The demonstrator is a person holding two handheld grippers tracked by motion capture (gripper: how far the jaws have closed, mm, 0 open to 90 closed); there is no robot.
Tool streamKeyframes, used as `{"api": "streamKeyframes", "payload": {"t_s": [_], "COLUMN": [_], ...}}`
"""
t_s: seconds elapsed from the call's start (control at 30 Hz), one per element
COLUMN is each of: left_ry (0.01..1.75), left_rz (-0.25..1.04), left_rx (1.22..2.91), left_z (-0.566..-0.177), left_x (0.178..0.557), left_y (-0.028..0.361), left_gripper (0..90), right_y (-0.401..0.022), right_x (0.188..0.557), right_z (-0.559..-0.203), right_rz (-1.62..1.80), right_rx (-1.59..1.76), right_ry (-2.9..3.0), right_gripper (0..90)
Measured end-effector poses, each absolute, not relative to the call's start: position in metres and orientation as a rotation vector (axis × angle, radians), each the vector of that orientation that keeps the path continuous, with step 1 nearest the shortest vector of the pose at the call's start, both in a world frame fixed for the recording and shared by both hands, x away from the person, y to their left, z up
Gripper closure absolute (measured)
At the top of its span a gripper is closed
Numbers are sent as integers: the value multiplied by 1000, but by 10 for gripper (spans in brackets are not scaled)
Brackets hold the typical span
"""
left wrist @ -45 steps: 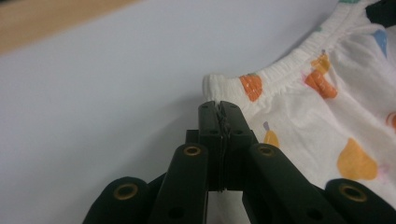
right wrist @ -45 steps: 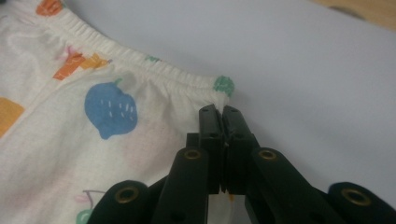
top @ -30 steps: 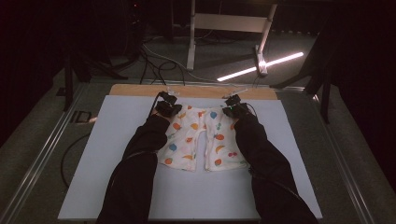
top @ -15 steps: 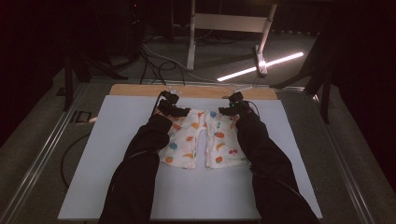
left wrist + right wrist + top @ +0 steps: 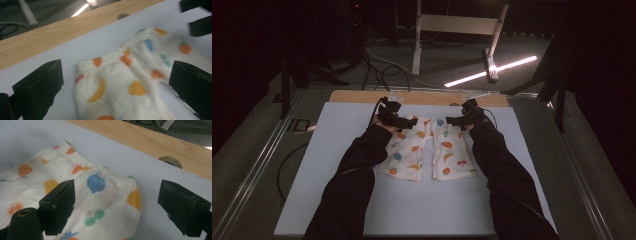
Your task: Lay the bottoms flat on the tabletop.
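White board (image 5: 337, 200) under dim light bears the trousers (image 5: 428, 150), spread flat, waistband by the wooden edge (image 5: 362, 96). Both grippers, left (image 5: 404, 121) and right (image 5: 457, 120), have just opened their jaws and let go; the laying-out looks finished.

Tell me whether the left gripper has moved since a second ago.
Yes. The left gripper has lifted slightly off the trousers toward the wooden strip, its jaws just opened, nothing between them.

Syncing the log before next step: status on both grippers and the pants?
Left gripper and right gripper open, jaws just opened, nothing between them. Fruit-print pants flat on white board, waistband at far end. Nothing in the way.
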State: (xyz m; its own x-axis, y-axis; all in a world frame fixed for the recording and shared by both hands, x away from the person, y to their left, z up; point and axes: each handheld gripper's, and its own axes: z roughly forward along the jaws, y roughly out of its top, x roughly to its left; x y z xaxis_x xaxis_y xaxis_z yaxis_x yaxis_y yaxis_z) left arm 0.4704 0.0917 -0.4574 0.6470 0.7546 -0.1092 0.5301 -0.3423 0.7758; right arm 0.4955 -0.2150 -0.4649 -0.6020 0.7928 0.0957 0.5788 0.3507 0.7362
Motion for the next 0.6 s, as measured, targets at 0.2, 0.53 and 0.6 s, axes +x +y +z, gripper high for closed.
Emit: {"api": "streamKeyframes", "payload": {"t_s": [0.2,0.53,0.6], "left_ry": [918,832,828], "left_rz": [338,296,289], "left_rx": [2036,2028,2028], "left_z": [-453,-449,-451], "left_x": [450,412,405], "left_y": [99,124,129], "left_gripper": [1,1,0], "right_y": [-216,-216,-217], "right_x": [480,447,441], "right_z": [-462,-460,-461], "right_rz": [1097,1184,1188], "right_rx": [1171,1078,1050], "right_ry": [2358,2399,2414], "right_gripper": [146,146,144]}}
